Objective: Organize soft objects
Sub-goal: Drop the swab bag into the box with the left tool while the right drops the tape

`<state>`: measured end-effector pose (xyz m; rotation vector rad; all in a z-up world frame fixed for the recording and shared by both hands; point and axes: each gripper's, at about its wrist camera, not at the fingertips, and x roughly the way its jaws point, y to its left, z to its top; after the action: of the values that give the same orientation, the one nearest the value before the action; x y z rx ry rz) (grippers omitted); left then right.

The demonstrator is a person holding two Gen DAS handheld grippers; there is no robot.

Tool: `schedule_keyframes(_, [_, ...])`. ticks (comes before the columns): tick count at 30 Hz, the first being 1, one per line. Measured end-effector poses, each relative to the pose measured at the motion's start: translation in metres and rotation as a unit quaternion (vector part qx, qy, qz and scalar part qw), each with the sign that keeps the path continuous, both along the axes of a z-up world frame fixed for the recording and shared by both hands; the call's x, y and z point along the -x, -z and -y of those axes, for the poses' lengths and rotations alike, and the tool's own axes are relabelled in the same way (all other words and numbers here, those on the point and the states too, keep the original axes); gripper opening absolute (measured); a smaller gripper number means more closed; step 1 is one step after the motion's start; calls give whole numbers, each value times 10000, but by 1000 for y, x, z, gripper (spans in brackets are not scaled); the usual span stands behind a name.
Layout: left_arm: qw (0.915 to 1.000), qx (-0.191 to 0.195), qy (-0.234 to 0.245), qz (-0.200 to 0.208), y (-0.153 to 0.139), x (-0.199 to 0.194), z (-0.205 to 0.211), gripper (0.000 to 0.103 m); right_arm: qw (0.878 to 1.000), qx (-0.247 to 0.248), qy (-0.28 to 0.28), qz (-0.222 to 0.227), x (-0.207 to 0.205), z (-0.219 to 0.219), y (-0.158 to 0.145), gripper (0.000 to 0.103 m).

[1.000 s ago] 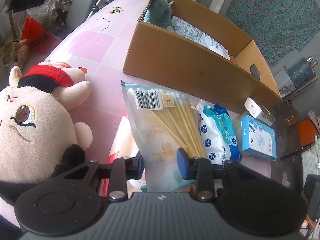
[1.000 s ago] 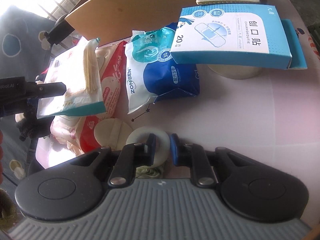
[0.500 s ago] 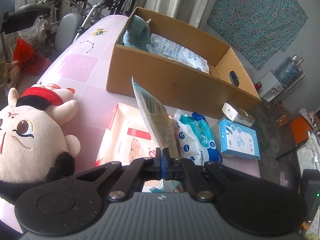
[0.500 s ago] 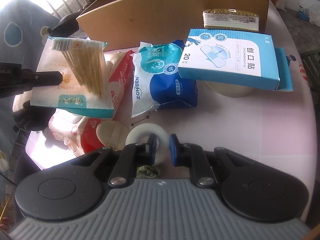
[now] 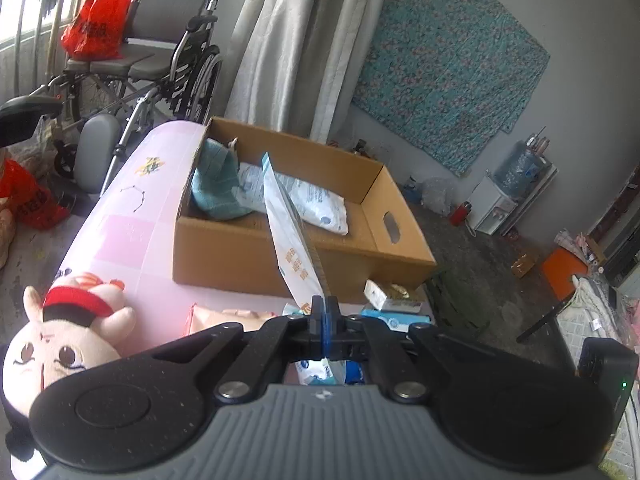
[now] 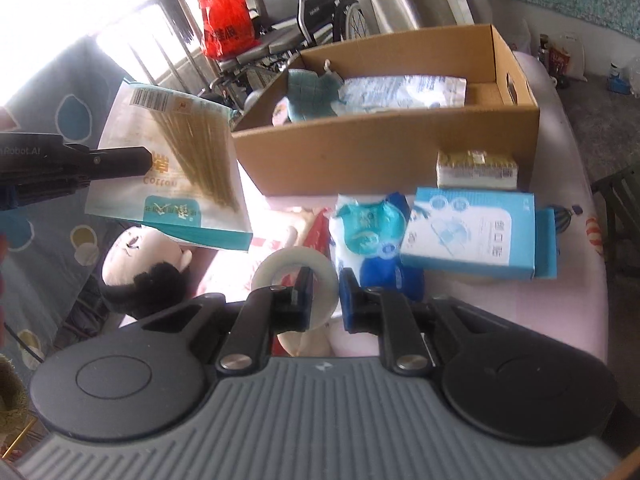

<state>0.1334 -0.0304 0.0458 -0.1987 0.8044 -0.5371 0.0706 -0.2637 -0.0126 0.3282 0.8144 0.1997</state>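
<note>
A pink table (image 5: pixel 120 232) stands in a cluttered room with a wheelchair (image 5: pixel 160 52), grey curtains (image 5: pixel 296 40) and a teal patterned cloth (image 5: pixel 448 64) hung on the far wall. An open cardboard box (image 5: pixel 280 256) sits at the far end, holding a teal towel (image 5: pixel 216 184) and a white pack (image 5: pixel 316 200). The left gripper (image 5: pixel 325 320) is clamped on the lower edge of a cotton swab bag (image 5: pixel 292 236), held clear of the table, in front of the box. The right gripper (image 6: pixel 325 296) pinches the rim of a white tape roll (image 6: pixel 288 264), also lifted. Below lie a plush doll (image 5: pixel 60 344), a blue wipes pack (image 6: pixel 368 228) and a blue plaster box (image 6: pixel 472 236). The bag reads "Cotton"; other print is Chinese.
</note>
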Motion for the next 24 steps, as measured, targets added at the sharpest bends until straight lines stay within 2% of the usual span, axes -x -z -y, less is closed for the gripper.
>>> schedule_keyframes(4, [9991,265,171,297,-29,-31,9,0,9983,11,-4,581,-20,10,-41,13])
schedule_keyframes(7, [9982,405,295,334,-38,-64,22,0,9960,45,61,894,-50,23,-65,13])
schedule_keyframes(12, [9984,433,351,7,-24,-126,43,0,9957,22,180,913,-120,48,-75,13])
schedule_keyframes(17, [9967,425,366,-594,19,-191,54,0,9993,11,133,359,-207,65,-50,13])
schedule_keyframes(21, [9913,393,295,-1220,66,-234,53,0,9992,9,-68,-402,-269,63,-9,13])
schedule_keyframes(24, [9872,120,205,-1576,95,-253,50,0,9949,71,-257,-976,-303,54,23,13])
